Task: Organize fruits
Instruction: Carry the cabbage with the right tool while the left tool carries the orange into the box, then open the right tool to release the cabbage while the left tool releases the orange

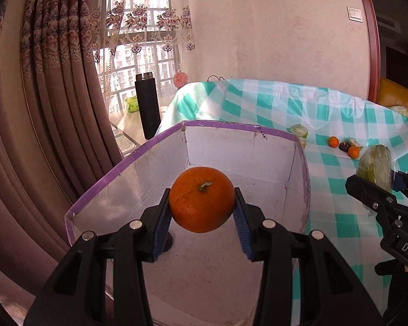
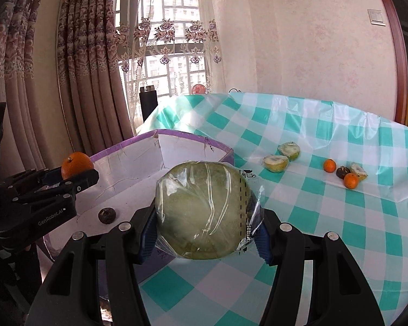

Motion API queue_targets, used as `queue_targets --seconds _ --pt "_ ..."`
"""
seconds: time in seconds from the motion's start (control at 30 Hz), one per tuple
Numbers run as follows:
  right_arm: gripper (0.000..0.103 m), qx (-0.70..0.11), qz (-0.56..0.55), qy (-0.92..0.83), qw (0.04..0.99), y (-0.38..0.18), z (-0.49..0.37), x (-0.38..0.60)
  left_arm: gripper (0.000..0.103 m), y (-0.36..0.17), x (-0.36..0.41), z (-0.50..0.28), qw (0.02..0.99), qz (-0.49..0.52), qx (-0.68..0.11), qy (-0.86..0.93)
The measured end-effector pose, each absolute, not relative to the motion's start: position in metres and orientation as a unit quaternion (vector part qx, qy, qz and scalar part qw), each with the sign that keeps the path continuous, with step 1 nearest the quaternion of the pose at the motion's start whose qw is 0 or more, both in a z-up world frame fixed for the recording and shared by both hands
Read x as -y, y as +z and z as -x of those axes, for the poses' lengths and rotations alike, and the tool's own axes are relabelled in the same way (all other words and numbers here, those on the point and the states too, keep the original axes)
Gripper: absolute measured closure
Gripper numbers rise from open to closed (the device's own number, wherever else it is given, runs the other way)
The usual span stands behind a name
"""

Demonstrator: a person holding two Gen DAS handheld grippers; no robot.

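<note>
left tool (image 1: pixel 201 212): closed on orange (image 1: pixel 201 198), above box (image 1: pixel 299 163) | right tool (image 2: pixel 206 231): clamped on wrapped melon (image 2: pixel 204 212), over bench (image 2: pixel 340 217) beside box | risk: slick wrap may let melon slip; dropped orange may bruise dark fruit (image 2: pixel 107 214) in box

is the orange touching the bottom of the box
Apart. The right wrist view shows the orange held above the box rim by the left hand-held gripper.
</note>
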State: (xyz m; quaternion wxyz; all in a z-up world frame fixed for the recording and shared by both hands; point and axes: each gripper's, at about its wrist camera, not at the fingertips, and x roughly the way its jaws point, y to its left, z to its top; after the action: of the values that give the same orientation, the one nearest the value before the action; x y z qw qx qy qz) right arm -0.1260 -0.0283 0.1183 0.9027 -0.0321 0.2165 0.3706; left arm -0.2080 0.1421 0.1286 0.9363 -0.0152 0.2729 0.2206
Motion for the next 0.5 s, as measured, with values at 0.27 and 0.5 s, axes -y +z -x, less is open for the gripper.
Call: queue_targets --seconds 0.27,0.5 --pt "0.045 -0.224 0.074 0.4 0.886 0.133 0.124 -0.044 0.06 0.111 -0.18 0.216 0.912 0.027 -0.326 0.247" --pt "0.045 -0.303 0.115 0.384 0.865 0.113 0.092 -0.09 0.06 0.088 -0.2 0.214 0.892 0.034 -0.373 0.254"
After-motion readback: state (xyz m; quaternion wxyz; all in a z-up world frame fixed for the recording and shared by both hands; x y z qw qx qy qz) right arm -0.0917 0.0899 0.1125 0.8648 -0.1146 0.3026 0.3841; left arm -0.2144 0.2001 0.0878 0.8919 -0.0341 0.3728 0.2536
